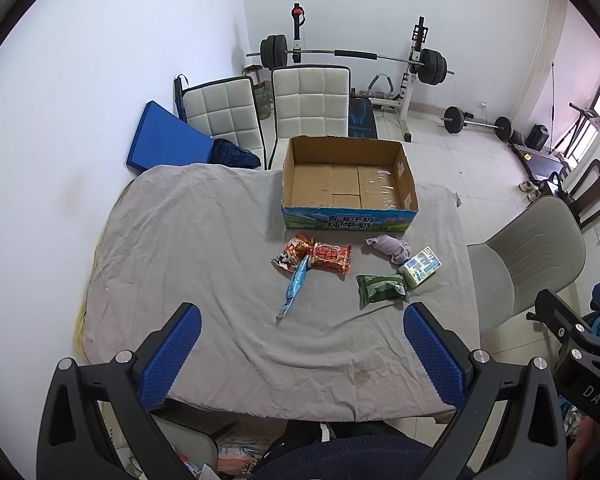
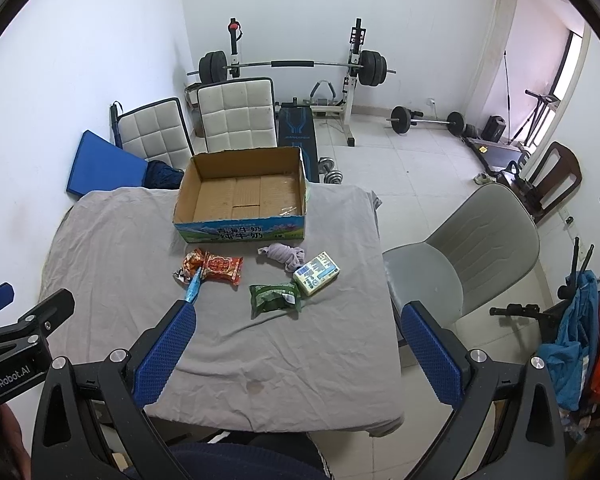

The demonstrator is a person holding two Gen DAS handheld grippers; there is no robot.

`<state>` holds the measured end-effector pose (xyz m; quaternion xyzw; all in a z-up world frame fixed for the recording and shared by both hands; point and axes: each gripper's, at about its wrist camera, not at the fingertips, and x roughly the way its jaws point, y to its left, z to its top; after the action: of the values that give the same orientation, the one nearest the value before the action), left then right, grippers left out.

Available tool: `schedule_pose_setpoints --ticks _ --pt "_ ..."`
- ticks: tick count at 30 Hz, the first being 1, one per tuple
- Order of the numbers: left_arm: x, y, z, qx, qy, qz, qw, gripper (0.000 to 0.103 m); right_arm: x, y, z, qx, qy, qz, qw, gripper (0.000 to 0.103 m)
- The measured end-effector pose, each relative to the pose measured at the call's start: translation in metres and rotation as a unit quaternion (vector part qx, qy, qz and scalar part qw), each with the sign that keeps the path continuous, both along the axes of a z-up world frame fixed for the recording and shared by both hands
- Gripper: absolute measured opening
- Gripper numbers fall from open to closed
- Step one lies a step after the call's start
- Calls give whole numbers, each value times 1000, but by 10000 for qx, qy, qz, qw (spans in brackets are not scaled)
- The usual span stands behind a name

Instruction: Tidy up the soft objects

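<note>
An open, empty cardboard box [image 1: 348, 180] [image 2: 240, 196] stands at the far side of the grey-clothed table [image 1: 180, 240] [image 2: 320, 360]. In front of it lie a red snack packet [image 1: 331, 258] [image 2: 222, 268], an orange packet [image 1: 294, 252] [image 2: 188, 266], a long blue packet [image 1: 294, 286] [image 2: 193, 290], a green packet [image 1: 382, 288] [image 2: 274, 298], a purple rolled cloth [image 1: 392, 248] [image 2: 286, 256] and a pale tissue pack [image 1: 420, 267] [image 2: 316, 274]. My left gripper [image 1: 302, 320] and right gripper [image 2: 298, 320] are both open and empty, held above the table's near edge.
Two white padded chairs [image 1: 308, 100] [image 2: 236, 114] stand behind the table, a grey chair [image 1: 528, 256] [image 2: 472, 256] to its right. A blue mat [image 1: 168, 140] leans on the left wall. A barbell rack [image 1: 352, 56] and weights sit at the back.
</note>
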<state>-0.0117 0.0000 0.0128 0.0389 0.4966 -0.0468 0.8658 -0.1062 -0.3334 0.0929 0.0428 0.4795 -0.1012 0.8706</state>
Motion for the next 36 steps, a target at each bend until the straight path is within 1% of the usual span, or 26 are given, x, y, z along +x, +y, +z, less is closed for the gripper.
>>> schedule_pose_setpoints --ticks 26,36 --pt "-2 -2 2 -24 -85 39 10000 103 0 -1 2 13 -104 109 9999 103" --pt "8 -6 3 -146 -90 83 9998 103 4 -3 3 0 -101 116 9999 103"
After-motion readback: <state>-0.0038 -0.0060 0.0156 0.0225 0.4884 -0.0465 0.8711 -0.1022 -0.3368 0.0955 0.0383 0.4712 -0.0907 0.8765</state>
